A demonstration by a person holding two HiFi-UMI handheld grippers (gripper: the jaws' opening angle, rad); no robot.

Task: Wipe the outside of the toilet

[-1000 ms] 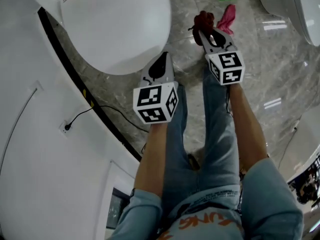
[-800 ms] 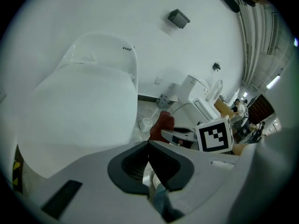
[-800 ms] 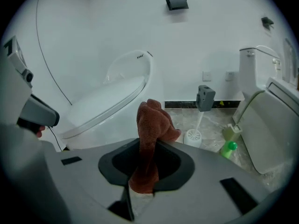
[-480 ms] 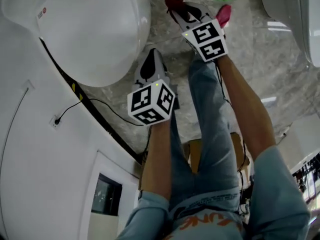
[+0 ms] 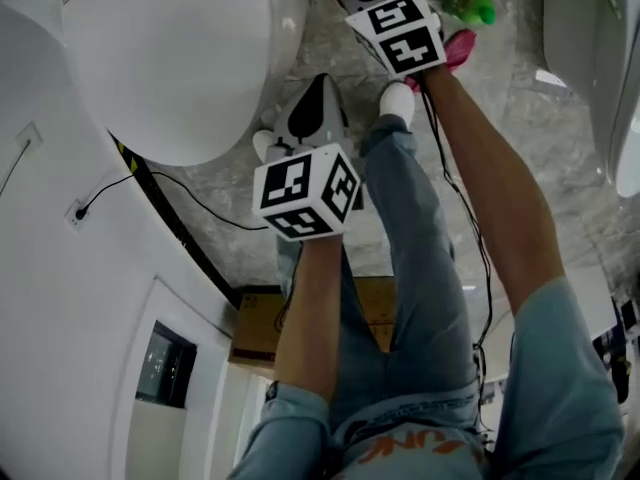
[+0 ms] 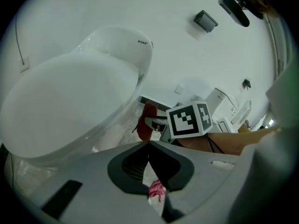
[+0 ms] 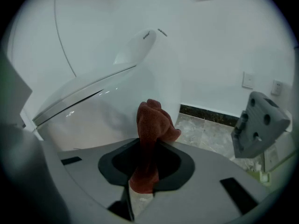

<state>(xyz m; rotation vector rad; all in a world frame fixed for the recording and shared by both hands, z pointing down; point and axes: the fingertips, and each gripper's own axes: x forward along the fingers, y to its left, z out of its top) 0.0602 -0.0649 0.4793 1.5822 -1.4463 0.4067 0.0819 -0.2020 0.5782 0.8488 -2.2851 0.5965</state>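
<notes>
— Right gripper (image 7: 147, 146)?
— Clenched on a red cloth (image 7: 150, 120), bunched up past the tips.
— Toilet (image 7: 107, 101)?
— Just ahead and left of those tips; contact unclear.
— Left gripper (image 6: 149, 148)?
— Pressed together on nothing, bowl ahead to its left.
— Progress?
— Probably barely begun. No wiped patch visible; seemingly the whole outer shell left.

glossy smooth toilet (image 7: 112, 111), fuzzy cloth (image 7: 150, 125)

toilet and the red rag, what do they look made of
The toilet looks like glazed ceramic, maybe glossy plastic on the lid: smooth white with soft reflections. The rag seems soft terry-like cloth: dark red, matte, fuzzy, bunched folds.
</notes>
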